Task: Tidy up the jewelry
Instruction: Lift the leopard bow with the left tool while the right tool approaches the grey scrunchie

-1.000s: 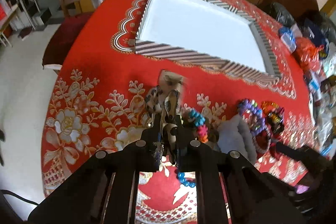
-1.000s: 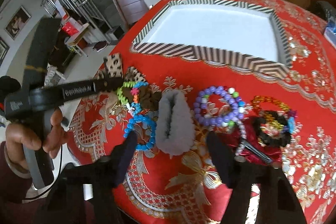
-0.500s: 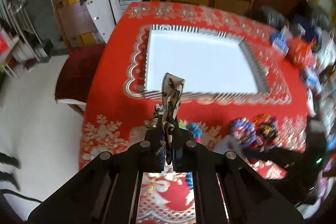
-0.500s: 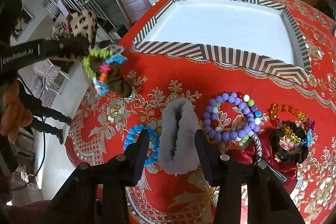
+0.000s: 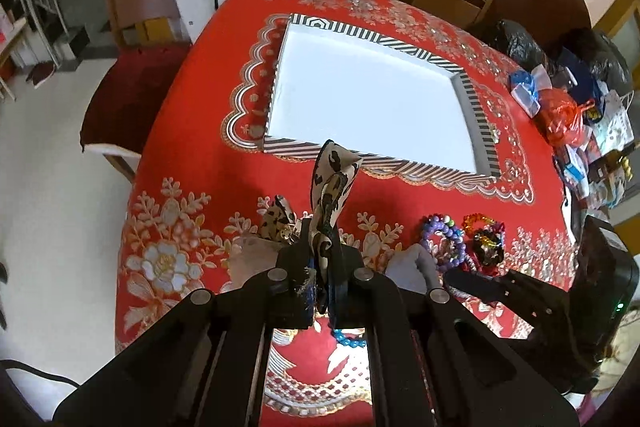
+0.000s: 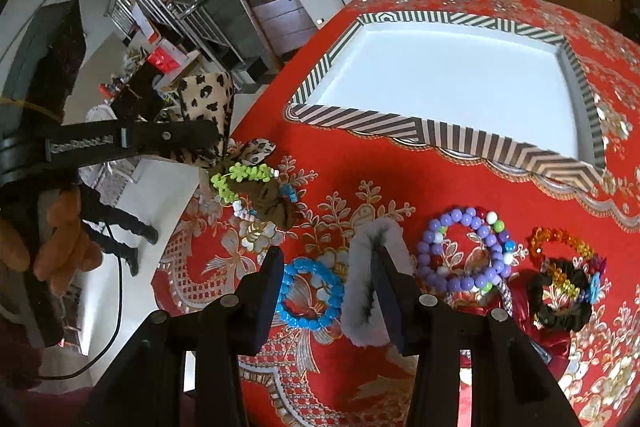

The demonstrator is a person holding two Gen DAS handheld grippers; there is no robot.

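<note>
Up at the centre of the left wrist view, the left gripper (image 5: 320,267) is clamped tight on a leopard-print hair scrunchie (image 5: 330,195), lifted above the red tablecloth (image 5: 192,163) just short of the striped tray (image 5: 468,95). Lower centre in the right wrist view, the right gripper (image 6: 326,287) stands wide apart, holding nothing, one finger over the grey fuzzy scrunchie (image 6: 360,291) beside the blue bead bracelet (image 6: 310,295).

The left gripper (image 5: 320,267) is raised with jaws pinched together, while the right gripper (image 6: 326,291) hangs low, jaws spread.
</note>
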